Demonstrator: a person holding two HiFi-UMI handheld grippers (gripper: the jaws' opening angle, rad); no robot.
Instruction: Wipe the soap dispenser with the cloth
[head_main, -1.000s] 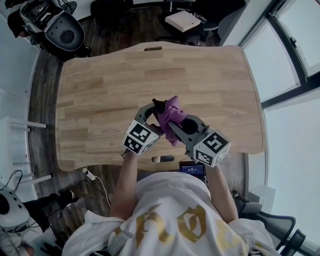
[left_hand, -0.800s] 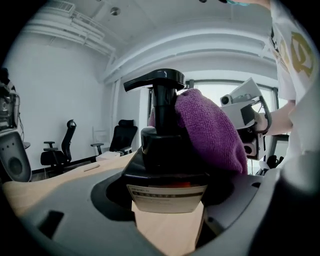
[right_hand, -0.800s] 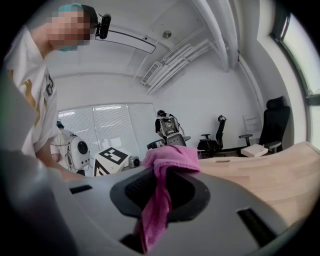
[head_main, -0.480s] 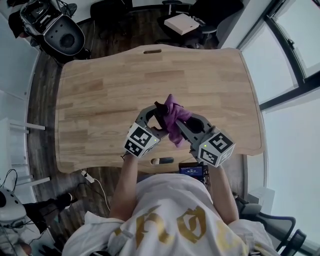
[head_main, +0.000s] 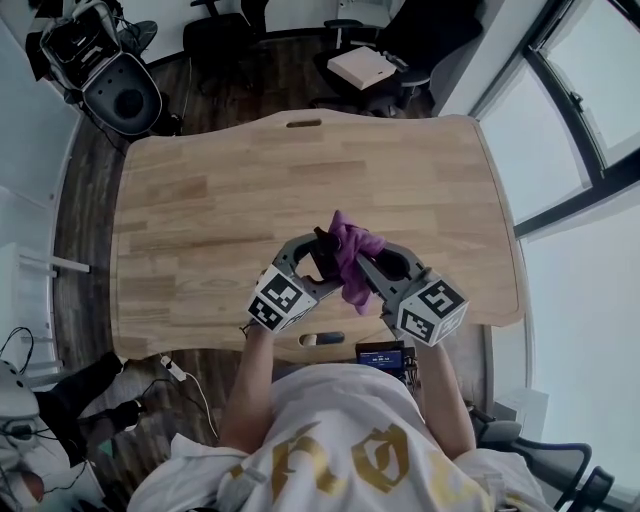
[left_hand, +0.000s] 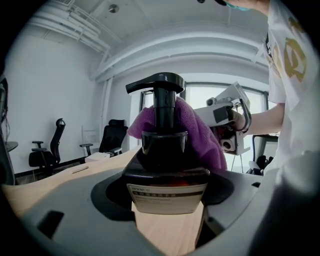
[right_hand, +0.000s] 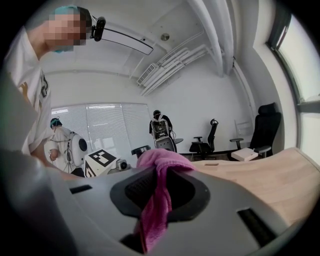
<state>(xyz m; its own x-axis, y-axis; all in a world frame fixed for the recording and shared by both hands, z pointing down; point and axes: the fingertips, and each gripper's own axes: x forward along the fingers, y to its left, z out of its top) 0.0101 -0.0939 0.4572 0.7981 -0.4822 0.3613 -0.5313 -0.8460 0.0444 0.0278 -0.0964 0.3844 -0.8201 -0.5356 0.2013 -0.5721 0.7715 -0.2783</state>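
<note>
A black pump soap dispenser (left_hand: 165, 165) with a white label stands upright between the jaws of my left gripper (left_hand: 167, 200), which is shut on its body. In the head view the dispenser (head_main: 321, 243) is held over the wooden table (head_main: 200, 200) near its front edge. A purple cloth (left_hand: 200, 132) lies against the dispenser's far side and neck. My right gripper (right_hand: 159, 195) is shut on this cloth (right_hand: 156, 210), which hangs down between its jaws. Seen from above, the cloth (head_main: 352, 250) sits between left gripper (head_main: 312, 262) and right gripper (head_main: 365, 265).
A small black device (head_main: 382, 355) hangs below the table's front edge. Office chairs and a white box (head_main: 362, 65) stand beyond the far edge. A robot base (head_main: 125, 95) is at the far left. Another person (right_hand: 62, 145) stands in the background.
Both grippers have drifted slightly nearer the table's front edge. The cloth has slid along the dispenser's right side and now looks more bunched.
</note>
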